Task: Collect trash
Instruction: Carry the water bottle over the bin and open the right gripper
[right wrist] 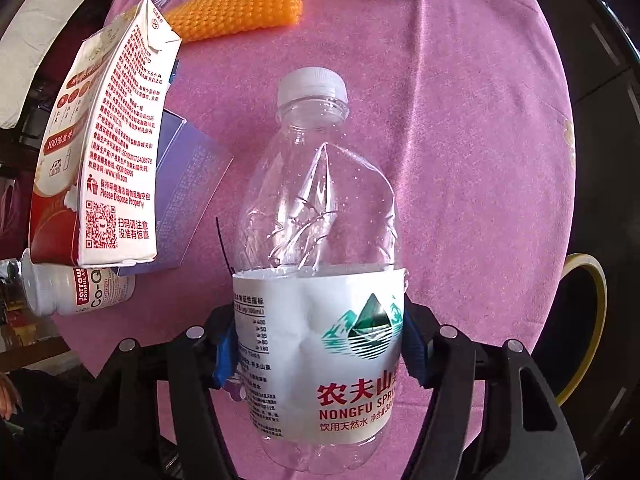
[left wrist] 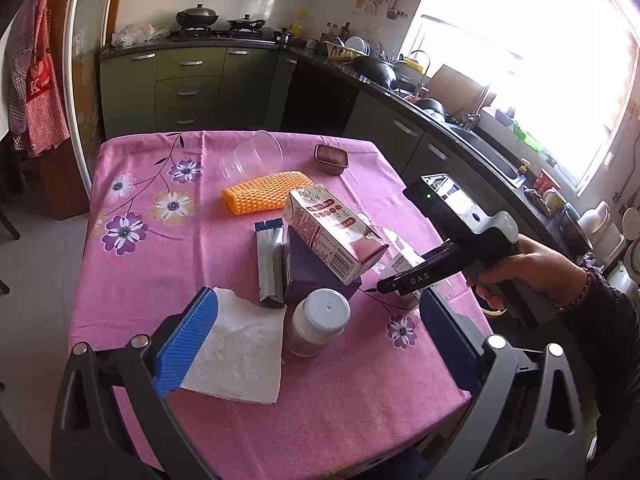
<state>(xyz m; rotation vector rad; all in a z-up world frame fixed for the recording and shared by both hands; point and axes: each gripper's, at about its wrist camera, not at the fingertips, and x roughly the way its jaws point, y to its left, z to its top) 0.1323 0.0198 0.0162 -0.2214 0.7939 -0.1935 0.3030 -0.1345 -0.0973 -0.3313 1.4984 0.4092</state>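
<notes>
Right wrist view: right gripper (right wrist: 318, 354) pinching empty water bottle (right wrist: 320, 248) at label, both pads on its sides, bottle lying on pink tablecloth (right wrist: 460, 120). Step in hand, by judgement: securing bottle; next, lift clear of milk carton (right wrist: 104, 152) beside it. Left wrist view adds: left gripper (left wrist: 316, 344) spread, nothing pinched, over paper napkin (left wrist: 236, 356) and small jar (left wrist: 318, 322); bottle mostly hidden there.

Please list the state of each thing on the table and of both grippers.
Water bottle: empty, crumpled, capped, lying down, clamped by right gripper.
Left gripper: open, holding nothing.
Milk carton: tilted, leaning on purple box.
Supplement jar: upright, lid on.
Clear cup: on its side.
Paper towel: lying flat, creased.
</notes>
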